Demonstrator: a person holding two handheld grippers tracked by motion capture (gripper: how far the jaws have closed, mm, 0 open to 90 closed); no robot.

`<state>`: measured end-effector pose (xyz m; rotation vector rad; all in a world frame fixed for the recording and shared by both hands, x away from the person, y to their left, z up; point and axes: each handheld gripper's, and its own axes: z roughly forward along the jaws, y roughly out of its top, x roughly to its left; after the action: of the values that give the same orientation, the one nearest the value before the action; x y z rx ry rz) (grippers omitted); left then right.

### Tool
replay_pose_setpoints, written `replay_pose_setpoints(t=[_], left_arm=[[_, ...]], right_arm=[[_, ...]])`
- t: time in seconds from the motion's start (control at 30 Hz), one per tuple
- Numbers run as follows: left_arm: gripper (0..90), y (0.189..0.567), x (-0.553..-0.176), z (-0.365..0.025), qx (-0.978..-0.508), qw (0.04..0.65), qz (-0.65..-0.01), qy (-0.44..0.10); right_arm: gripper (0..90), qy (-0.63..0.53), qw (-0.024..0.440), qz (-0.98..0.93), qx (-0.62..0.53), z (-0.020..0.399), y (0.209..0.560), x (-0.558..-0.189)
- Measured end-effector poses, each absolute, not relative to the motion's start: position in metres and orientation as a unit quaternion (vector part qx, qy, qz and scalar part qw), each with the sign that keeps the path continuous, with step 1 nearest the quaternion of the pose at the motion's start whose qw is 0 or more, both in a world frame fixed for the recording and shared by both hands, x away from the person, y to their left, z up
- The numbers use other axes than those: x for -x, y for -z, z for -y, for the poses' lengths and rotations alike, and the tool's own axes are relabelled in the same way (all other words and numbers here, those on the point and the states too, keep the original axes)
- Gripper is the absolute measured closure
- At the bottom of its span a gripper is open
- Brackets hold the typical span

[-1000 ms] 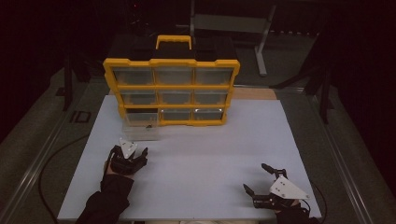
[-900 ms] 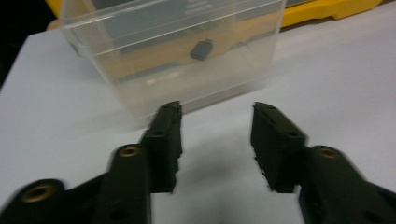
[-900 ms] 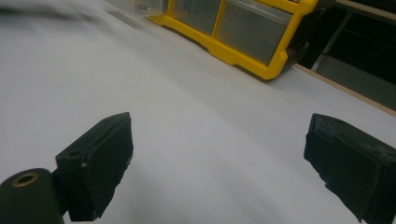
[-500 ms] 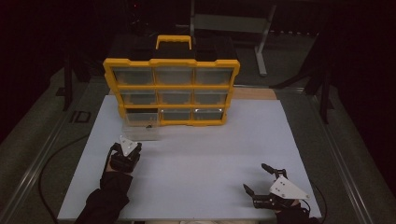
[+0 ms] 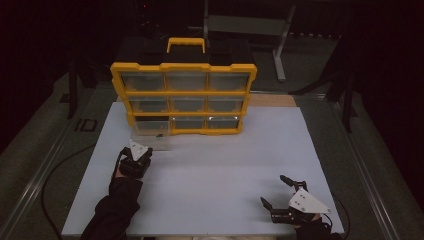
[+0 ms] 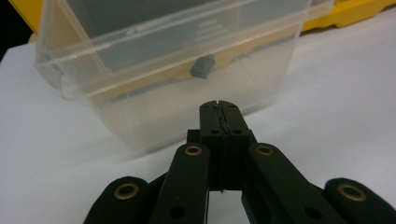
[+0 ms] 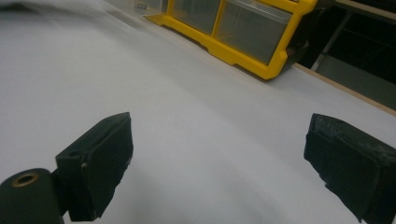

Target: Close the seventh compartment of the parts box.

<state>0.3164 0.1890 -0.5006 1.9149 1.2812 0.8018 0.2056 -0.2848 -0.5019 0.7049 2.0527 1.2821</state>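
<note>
A clear plastic drawer [image 5: 151, 136] is pulled out of the bottom-left slot of the yellow organizer [image 5: 184, 93] and rests on the white table. In the left gripper view a small grey piece [image 6: 202, 66] lies inside the drawer [image 6: 163, 88]. My left gripper [image 5: 140, 151] points at the drawer's front wall from just short of it. Its jaws [image 6: 219, 109] are shut with nothing between them. My right gripper [image 5: 274, 190] sits near the table's front right, open and empty [image 7: 224, 158].
The white tabletop [image 5: 225, 165] stretches between the two grippers. The organizer [image 7: 243, 28] stands at the back with its other drawers pushed in and a handle [image 5: 185, 44] on top. A cable [image 5: 60, 170] trails off the table's left edge.
The left gripper's jaws, spread a second ago, have come together on nothing. The right gripper has not moved.
</note>
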Motion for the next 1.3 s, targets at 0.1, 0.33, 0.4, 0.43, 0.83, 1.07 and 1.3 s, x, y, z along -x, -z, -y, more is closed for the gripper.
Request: replay_pose_setpoints(t=[0.1,0.33,0.4,0.43,0.83,1.07,1.3], left_arm=[[90.0,0.501,-0.32,-0.189,-0.734,0.344,-0.496,-0.311],[90.0,0.501,-0.326,-0.185,-0.74,0.34,-0.489,-0.313],[90.0,0.501,-0.326,-0.184,-0.738,0.34,-0.486,-0.322],[90.0,0.5,-0.326,-0.184,-0.737,0.34,-0.487,-0.322],[90.0,0.496,-0.334,-0.184,-0.734,0.344,-0.494,-0.314],[90.0,0.496,-0.341,-0.185,-0.735,0.337,-0.496,-0.316],[90.0,0.496,-0.351,-0.185,-0.738,0.331,-0.497,-0.315]], right_arm=[[8.2,-0.484,0.305,-0.776,-0.266,0.285,0.502,-0.206],[8.2,-0.483,0.306,-0.776,-0.266,0.285,0.502,-0.206],[8.2,-0.483,0.306,-0.776,-0.266,0.285,0.502,-0.206],[8.2,-0.483,0.306,-0.776,-0.266,0.285,0.502,-0.206],[8.2,-0.484,0.306,-0.775,-0.268,0.285,0.502,-0.206],[8.3,-0.483,0.306,-0.775,-0.268,0.285,0.502,-0.206],[8.2,-0.482,0.307,-0.776,-0.268,0.285,0.502,-0.206]])
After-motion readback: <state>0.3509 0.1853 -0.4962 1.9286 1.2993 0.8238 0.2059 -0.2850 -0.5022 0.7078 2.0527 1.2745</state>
